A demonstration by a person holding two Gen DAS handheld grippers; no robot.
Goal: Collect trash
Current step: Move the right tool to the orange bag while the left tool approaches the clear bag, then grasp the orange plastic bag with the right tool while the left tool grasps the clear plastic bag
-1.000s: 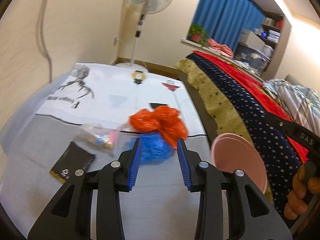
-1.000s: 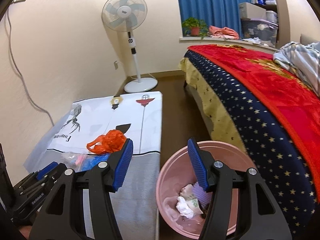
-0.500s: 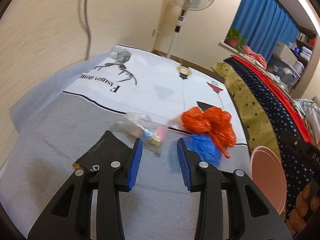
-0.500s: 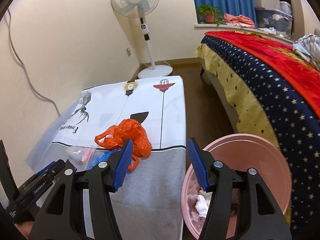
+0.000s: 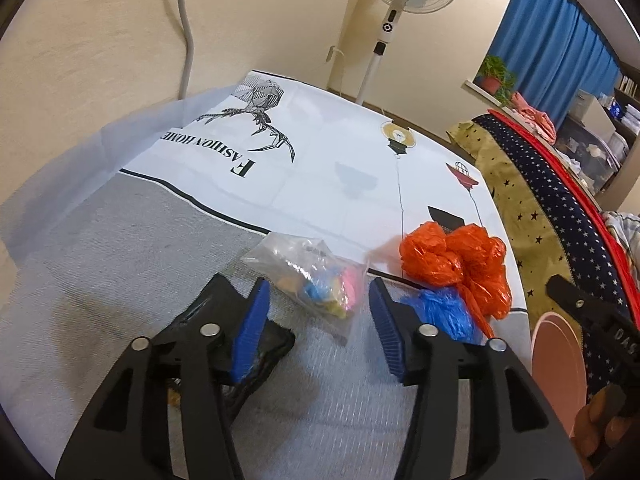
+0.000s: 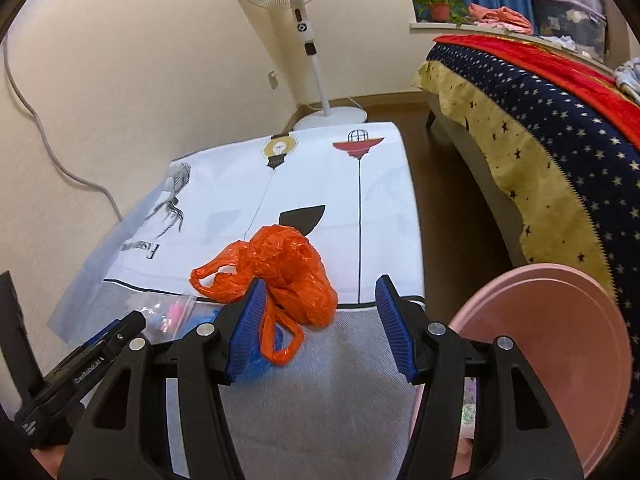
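On the cloth-covered table (image 5: 120, 272) lie a clear packet of coloured bits (image 5: 316, 280), a crumpled orange bag (image 5: 456, 268) (image 6: 288, 272), a crumpled blue bag (image 5: 444, 314) and a black wrapper (image 5: 272, 344). My left gripper (image 5: 316, 320) hangs just above the near end of the clear packet; its jaws are opening and the pads do not touch the packet. My right gripper (image 6: 316, 320) is open over the near right edge of the orange bag, with nothing pressed between its pads. The pink bin (image 6: 560, 352) (image 5: 560, 360) stands to the right of the table.
A standing fan (image 6: 304, 40) is at the table's far end. A bed with a starred blanket (image 6: 560, 120) runs along the right, with a strip of brown floor (image 6: 448, 200) between it and the table. A grey cable (image 5: 186, 32) hangs on the wall at left.
Both grippers have dropped closer to the table. The left one swung from the blue and orange bags over to the clear packet and spread its jaws wider. The right one shifted from the bin toward the orange bag.
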